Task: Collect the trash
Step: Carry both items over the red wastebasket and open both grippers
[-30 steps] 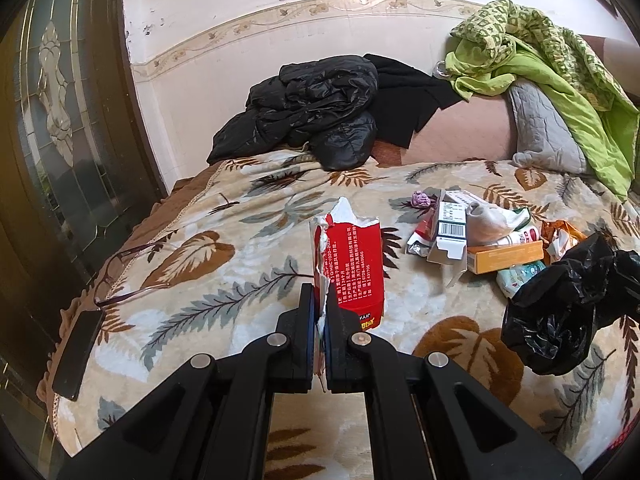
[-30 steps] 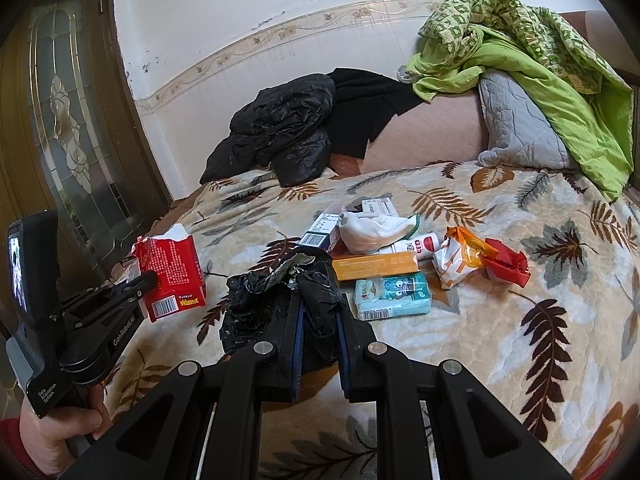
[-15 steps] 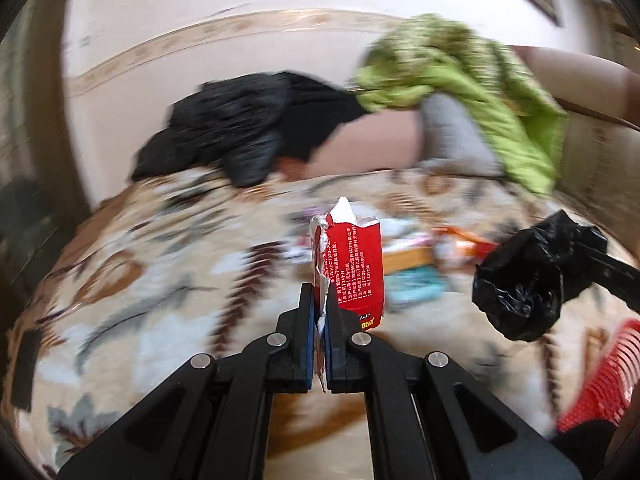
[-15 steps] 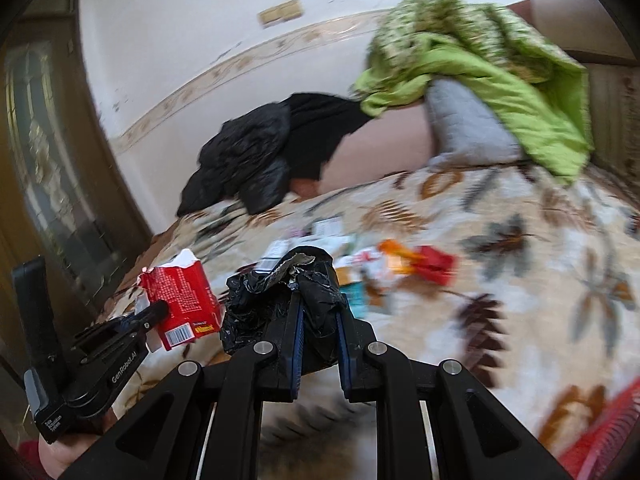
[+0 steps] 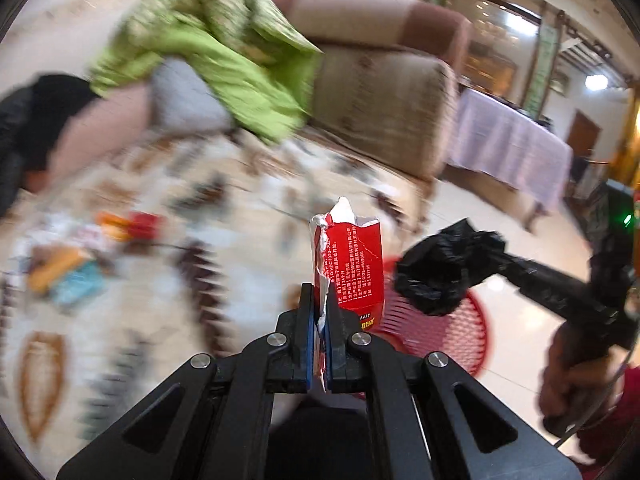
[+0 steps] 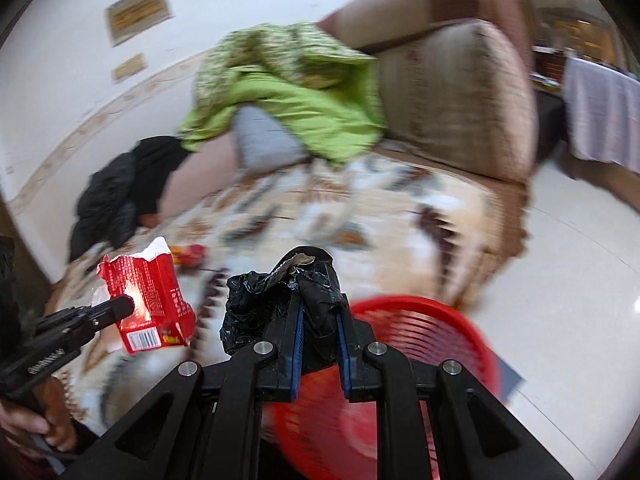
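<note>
The left gripper [image 5: 319, 312] clamps a torn red carton [image 5: 352, 264]; the right gripper [image 6: 318, 320] clamps a crumpled black bag [image 6: 276, 300]. Both are above the red basket [image 6: 432, 332], on open floor beside the bed [image 6: 360, 216] edge.

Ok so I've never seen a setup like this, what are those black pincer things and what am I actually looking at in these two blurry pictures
No robot here: a person holds a black two-finger gripper in each hand, each with a fisheye camera looking along its fingers. One picture comes from the left gripper, shut on a torn red cardboard carton. The other comes from the right gripper, shut on a crumpled black plastic bag. Each view also catches the other gripper from the side. Below them stands a red plastic slatted basket on the pale floor. Behind is a sofa under a leaf-patterned blanket, with a green quilt and blurred litter on it.
</note>
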Demonstrator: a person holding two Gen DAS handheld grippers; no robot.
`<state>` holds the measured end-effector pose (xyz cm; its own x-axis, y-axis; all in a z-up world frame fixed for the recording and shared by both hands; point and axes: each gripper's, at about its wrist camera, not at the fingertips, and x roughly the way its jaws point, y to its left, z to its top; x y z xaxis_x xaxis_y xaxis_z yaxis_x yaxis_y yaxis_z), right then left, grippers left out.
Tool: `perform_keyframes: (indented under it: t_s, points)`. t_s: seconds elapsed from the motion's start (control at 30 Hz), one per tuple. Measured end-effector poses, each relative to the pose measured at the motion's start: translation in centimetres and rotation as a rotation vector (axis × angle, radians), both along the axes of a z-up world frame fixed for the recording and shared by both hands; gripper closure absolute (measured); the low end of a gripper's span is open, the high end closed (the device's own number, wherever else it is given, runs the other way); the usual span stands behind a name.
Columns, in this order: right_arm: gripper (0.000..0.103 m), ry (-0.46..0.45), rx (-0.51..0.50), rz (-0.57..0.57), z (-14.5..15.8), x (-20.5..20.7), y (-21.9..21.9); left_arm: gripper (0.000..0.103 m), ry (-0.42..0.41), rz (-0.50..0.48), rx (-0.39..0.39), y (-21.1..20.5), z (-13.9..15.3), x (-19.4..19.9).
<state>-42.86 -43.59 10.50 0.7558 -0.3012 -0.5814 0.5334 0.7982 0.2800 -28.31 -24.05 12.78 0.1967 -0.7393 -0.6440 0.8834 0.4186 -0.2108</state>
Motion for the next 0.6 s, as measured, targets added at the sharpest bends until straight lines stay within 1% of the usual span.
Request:
perform_keyframes:
  t_s: [0.07,0.13,0.17,0.2,0.23,0.27,0.3,0.33,0.43,0.5,0.53,0.6]
  points:
    - [0.087,0.030,0.003,-0.035,-0.8,-1.0,-1.1,0.100,0.036,-0.056,0.022,-2.0,-0.7,-1.2]
    - [0.084,0.052,0.006,-0.059,-1.5,-1.5,-1.8,0.100,0.048,-0.102,0.051,-4.1,-1.6,-2.3]
    - [0.077,0.068,0.008,-0.066,-2.0,-1.6,-2.0,0.099,0.061,-0.124,0.065,-5.2,-2.1,-2.8]
    - [0.065,0.075,0.012,-0.069,-2.3,-1.8,-2.3,0.095,0.075,-0.133,0.079,-5.8,-2.6,-3.1]
    - [0.060,0.082,0.009,-0.082,-2.4,-2.0,-2.4,0.085,0.093,-0.139,0.098,-6.4,-3.0,-3.2]
    - [0.051,0.086,-0.004,-0.098,-2.4,-2.1,-2.6,0.078,0.100,-0.138,0.107,-6.6,-3.2,-3.2]
    - [0.048,0.084,-0.017,-0.105,-2.2,-2.3,-2.7,0.068,0.100,-0.136,0.107,-6.5,-3.2,-3.0]
    - [0.047,0.079,-0.032,-0.105,-1.9,-2.4,-2.7,0.062,0.094,-0.130,0.097,-6.3,-3.0,-3.0]
    - [0.047,0.056,-0.065,-0.080,-0.7,-2.0,-2.4,0.060,0.067,-0.086,0.080,-4.6,-1.9,-2.3]
    - [0.047,0.040,-0.063,-0.052,-0.2,-1.1,-2.1,0.056,0.056,-0.050,0.067,-3.3,-1.3,-1.6]
    - [0.047,0.028,-0.056,-0.034,0.2,-0.3,-1.7,0.053,0.043,-0.018,0.064,-2.5,-1.0,-0.9]
    - [0.047,0.008,-0.028,0.012,0.6,1.4,-0.9,0.051,0.022,0.039,0.062,-0.1,-0.6,0.5]
